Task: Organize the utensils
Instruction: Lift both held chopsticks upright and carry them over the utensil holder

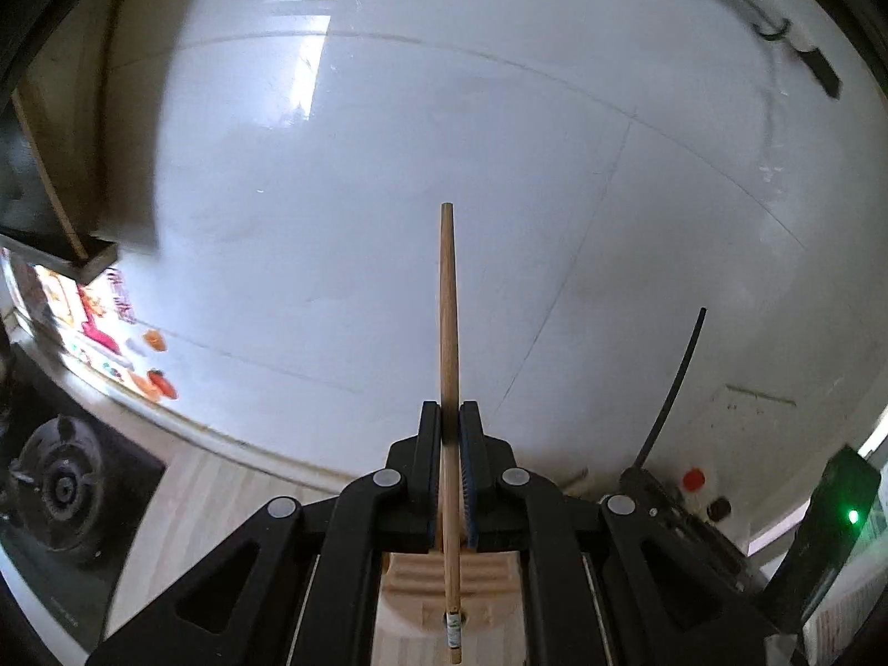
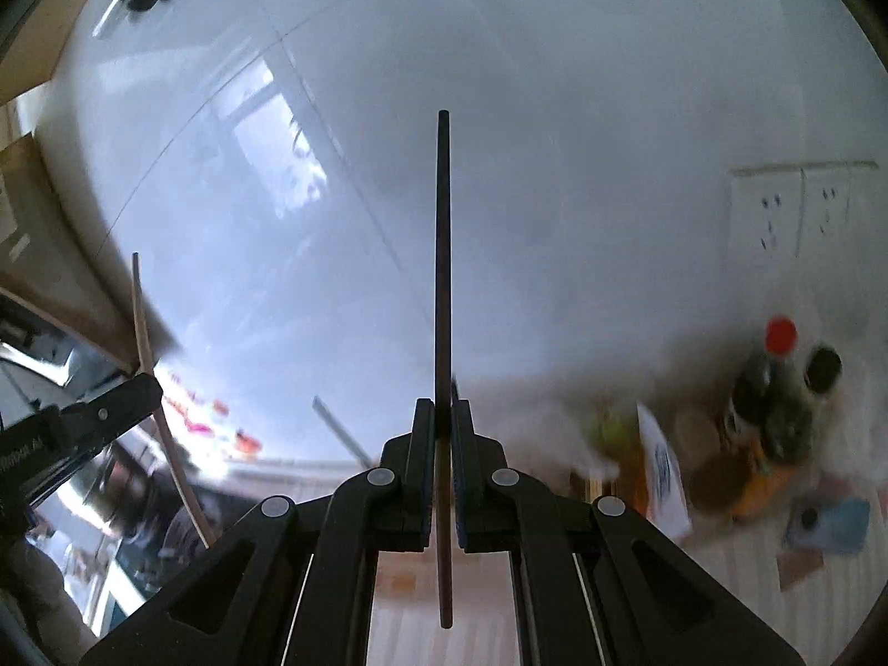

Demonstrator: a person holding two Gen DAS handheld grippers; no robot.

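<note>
A light wooden counter (image 2: 832, 583) fills the lower right of the right wrist view, blurred. On it stand a red-capped dark bottle (image 2: 763, 388), a dark-lidded jar (image 2: 821, 372) and a blue packet (image 2: 832, 521).

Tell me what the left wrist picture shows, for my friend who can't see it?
The left claw is shut on a light wooden chopstick that points up and away toward a white tiled wall. Low on the right, a black chopstick held by the other claw shows; low on the left are colourful stickers, blurred.
</note>
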